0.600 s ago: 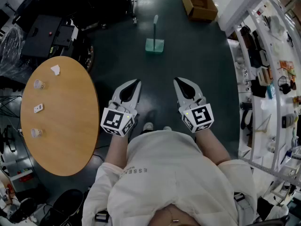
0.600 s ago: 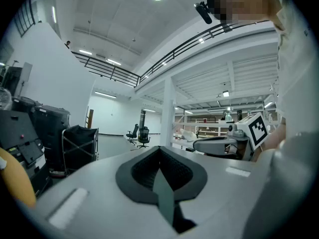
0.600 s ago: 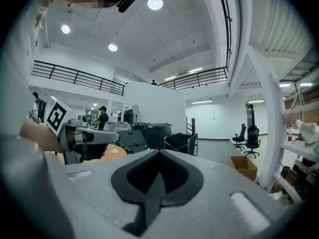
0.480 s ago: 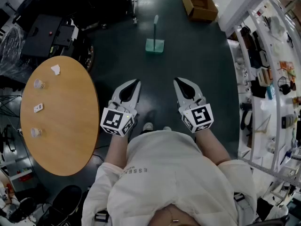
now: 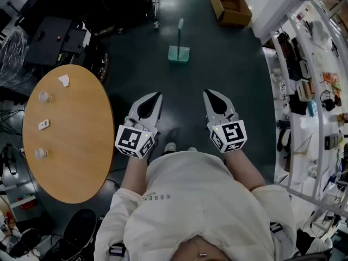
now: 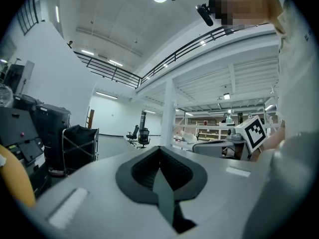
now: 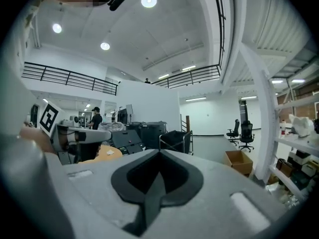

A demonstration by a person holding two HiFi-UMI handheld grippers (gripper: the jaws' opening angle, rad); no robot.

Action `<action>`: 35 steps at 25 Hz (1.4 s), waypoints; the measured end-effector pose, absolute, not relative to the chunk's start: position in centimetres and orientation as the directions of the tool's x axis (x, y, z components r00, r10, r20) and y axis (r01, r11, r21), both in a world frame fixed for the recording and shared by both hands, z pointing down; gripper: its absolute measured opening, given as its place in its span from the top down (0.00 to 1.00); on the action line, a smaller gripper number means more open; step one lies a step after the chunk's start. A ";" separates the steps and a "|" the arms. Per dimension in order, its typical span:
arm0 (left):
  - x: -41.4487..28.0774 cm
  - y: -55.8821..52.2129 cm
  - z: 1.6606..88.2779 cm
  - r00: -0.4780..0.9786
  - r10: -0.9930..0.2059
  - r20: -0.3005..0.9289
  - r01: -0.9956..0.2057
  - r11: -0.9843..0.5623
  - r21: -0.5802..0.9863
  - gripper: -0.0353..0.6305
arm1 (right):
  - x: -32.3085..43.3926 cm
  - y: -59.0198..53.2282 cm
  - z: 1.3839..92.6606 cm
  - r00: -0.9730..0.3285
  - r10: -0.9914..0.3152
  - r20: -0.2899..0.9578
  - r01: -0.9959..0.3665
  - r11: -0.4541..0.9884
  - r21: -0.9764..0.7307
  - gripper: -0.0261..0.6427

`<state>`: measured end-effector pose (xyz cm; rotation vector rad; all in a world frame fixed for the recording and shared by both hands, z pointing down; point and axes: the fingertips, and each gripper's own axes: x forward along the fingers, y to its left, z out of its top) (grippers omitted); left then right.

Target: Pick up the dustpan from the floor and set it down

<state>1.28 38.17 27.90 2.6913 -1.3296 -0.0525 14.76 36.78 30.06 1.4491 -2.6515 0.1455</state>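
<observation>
The dustpan [image 5: 179, 51] stands on the dark floor ahead of me, a pale green pan with an upright grey handle. It appears only in the head view. My left gripper [image 5: 157, 95] and right gripper [image 5: 207, 92] are held side by side in front of my body, well short of the dustpan and pointing towards it. Both are shut with nothing in them. In the left gripper view the jaws of the left gripper [image 6: 160, 148] meet along a seam. The right gripper [image 7: 159, 152] looks the same in its own view. Neither gripper view shows the dustpan.
A round wooden table [image 5: 81, 162] with a few small items stands at my left. Black equipment [image 5: 60, 37] sits behind it. An open cardboard box [image 5: 231, 4] lies beyond the dustpan. White shelving [image 5: 310, 91] full of goods runs along the right. My shoes [image 5: 171, 145] show between the grippers.
</observation>
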 end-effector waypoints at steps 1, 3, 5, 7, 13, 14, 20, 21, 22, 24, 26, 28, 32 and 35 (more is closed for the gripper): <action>1.2 38.2 27.9 0.608 -0.793 0.030 -0.788 -0.599 0.139 0.92 | 14.8 36.7 30.1 -0.533 -0.833 0.145 -0.845 0.534 -0.035 0.97; 1.0 38.1 28.0 0.604 -0.796 0.028 -0.791 -0.595 0.140 0.92 | 14.9 36.6 30.2 -0.530 -0.835 0.148 -0.847 0.530 -0.042 0.97; 0.6 37.9 28.2 0.600 -0.800 0.025 -0.794 -0.591 0.146 0.92 | 14.8 36.5 30.4 -0.529 -0.835 0.152 -0.848 0.529 -0.044 0.97; 0.2 37.8 28.4 0.602 -0.798 0.025 -0.791 -0.591 0.158 0.92 | 14.5 36.2 30.5 -0.526 -0.837 0.154 -0.850 0.525 -0.046 0.97; -2.9 36.3 28.7 0.630 -0.777 0.018 -0.769 -0.620 0.158 0.92 | 11.6 34.7 31.0 -0.510 -0.847 0.152 -0.860 0.505 -0.068 0.97; -3.6 36.0 28.9 0.630 -0.776 0.021 -0.768 -0.619 0.162 0.92 | 11.1 34.4 31.1 -0.502 -0.851 0.157 -0.865 0.497 -0.069 0.97; -5.8 33.4 30.0 0.650 -0.760 0.027 -0.747 -0.632 0.205 0.92 | 9.5 32.0 31.9 -0.486 -0.855 0.180 -0.874 0.475 -0.104 0.97; -6.0 32.7 30.1 0.654 -0.756 0.023 -0.742 -0.635 0.216 0.92 | 9.2 31.4 32.1 -0.491 -0.851 0.185 -0.871 0.480 -0.103 0.97; -6.1 32.0 30.4 0.655 -0.755 0.020 -0.739 -0.635 0.227 0.92 | 8.9 30.7 32.5 -0.501 -0.843 0.194 -0.865 0.491 -0.103 0.97; -6.5 30.4 31.1 0.648 -0.762 0.022 -0.743 -0.625 0.238 0.92 | 8.3 29.2 33.8 -0.534 -0.817 0.218 -0.845 0.525 -0.102 0.97; -6.8 28.3 32.0 0.638 -0.769 0.028 -0.752 -0.615 0.236 0.92 | 7.9 26.9 34.9 -0.556 -0.796 0.237 -0.829 0.550 -0.099 0.97; -6.6 25.8 32.3 0.648 -0.761 0.022 -0.745 -0.627 0.228 0.92 | 7.8 23.8 35.7 -0.570 -0.785 0.243 -0.821 0.559 -0.119 0.97; -5.4 18.7 32.0 0.663 -0.749 0.010 -0.734 -0.647 0.207 0.92 | 8.2 15.9 36.1 -0.599 -0.758 0.259 -0.799 0.585 -0.138 0.97; -5.0 12.1 31.8 0.651 -0.759 0.018 -0.746 -0.634 0.204 0.92 | 8.5 9.4 36.4 -0.615 -0.734 0.287 -0.784 0.608 -0.124 0.97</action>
